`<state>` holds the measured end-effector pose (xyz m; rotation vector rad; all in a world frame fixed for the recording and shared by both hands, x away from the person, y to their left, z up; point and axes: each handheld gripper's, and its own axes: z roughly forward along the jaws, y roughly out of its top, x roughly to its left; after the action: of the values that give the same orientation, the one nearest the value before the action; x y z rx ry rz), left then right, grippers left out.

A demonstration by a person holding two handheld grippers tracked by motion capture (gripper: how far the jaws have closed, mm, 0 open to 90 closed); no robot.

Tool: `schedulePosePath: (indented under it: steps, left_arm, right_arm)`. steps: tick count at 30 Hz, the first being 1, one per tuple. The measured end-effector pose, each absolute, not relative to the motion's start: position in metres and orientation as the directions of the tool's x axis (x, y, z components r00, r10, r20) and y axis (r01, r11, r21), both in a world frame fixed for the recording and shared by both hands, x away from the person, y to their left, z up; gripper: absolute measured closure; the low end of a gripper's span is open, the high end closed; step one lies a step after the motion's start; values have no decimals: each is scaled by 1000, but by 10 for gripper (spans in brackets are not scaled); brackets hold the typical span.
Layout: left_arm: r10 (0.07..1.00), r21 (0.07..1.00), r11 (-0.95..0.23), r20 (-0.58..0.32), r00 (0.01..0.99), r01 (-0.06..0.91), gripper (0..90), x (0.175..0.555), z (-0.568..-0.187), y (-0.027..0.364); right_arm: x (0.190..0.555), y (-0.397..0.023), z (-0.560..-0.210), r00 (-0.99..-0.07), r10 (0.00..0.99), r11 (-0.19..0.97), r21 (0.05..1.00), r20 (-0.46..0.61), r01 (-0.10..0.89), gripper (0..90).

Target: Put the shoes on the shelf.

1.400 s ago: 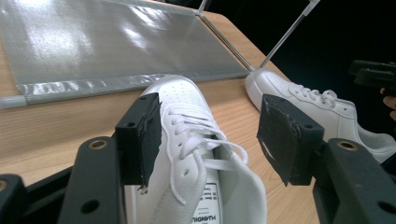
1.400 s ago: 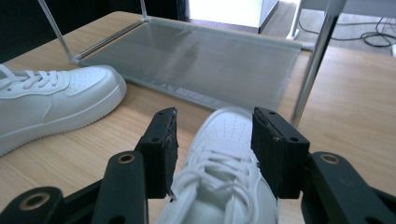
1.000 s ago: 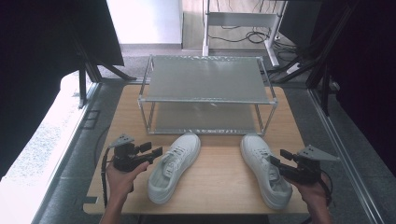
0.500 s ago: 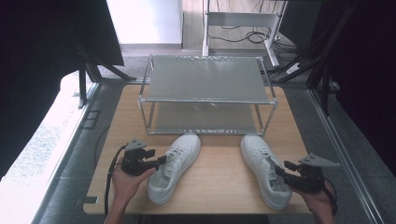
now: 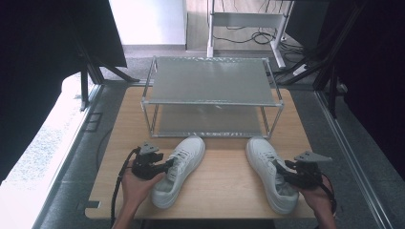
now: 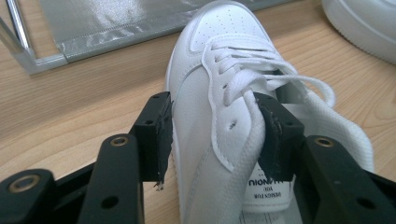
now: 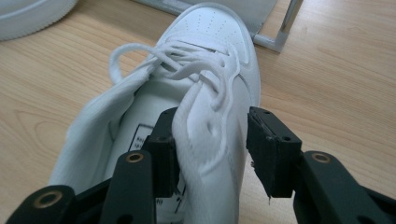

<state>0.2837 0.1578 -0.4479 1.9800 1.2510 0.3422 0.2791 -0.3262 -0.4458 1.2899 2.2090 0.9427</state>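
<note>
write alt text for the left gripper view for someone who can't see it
Two black jaws of the left gripper straddle the side wall of a white laced sneaker on a wooden table, one jaw outside it and one inside its opening; they have just been closing. Beyond the toe is the silver base of a metal rack, and the edge of a second white shoe shows at top right.

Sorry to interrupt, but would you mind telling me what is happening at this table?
A person is working two hand-held grippers on a pair of white sneakers lying before a metal rack. The left gripper straddles the side wall of the left sneaker; the right gripper does likewise on the right sneaker. Both have just been closing, though gaps remain at the outer fingers, so neither shoe is firmly gripped yet.
</note>
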Motion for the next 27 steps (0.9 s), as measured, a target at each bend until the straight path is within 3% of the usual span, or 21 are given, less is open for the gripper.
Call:
schedulePosePath:
  steps: [5, 15, 17, 21, 27]
  left_arm:
    - [868, 707, -261, -125, 481, 657, 534, 286, -449, 152]
    - [884, 649, -343, -21, 467, 679, 560, 286, -457, 143]
    - [888, 661, -306, -62, 456, 686, 578, 289, -459, 147]
    - [890, 662, -306, -58, 453, 685, 593, 293, -461, 143]
    - [876, 654, -302, -96, 472, 694, 746, 297, -462, 143]
  right_arm:
    - [291, -319, -452, -456, 887, 377, 692, -77, 616, 614]
    - [292, -319, -455, -432, 898, 365, 687, -82, 629, 632]
    - [289, -320, -454, -428, 900, 363, 683, -81, 633, 639]
    - [294, -320, -456, -422, 905, 348, 674, -60, 651, 652]
    - [301, -315, -462, -397, 913, 357, 645, -90, 675, 688]
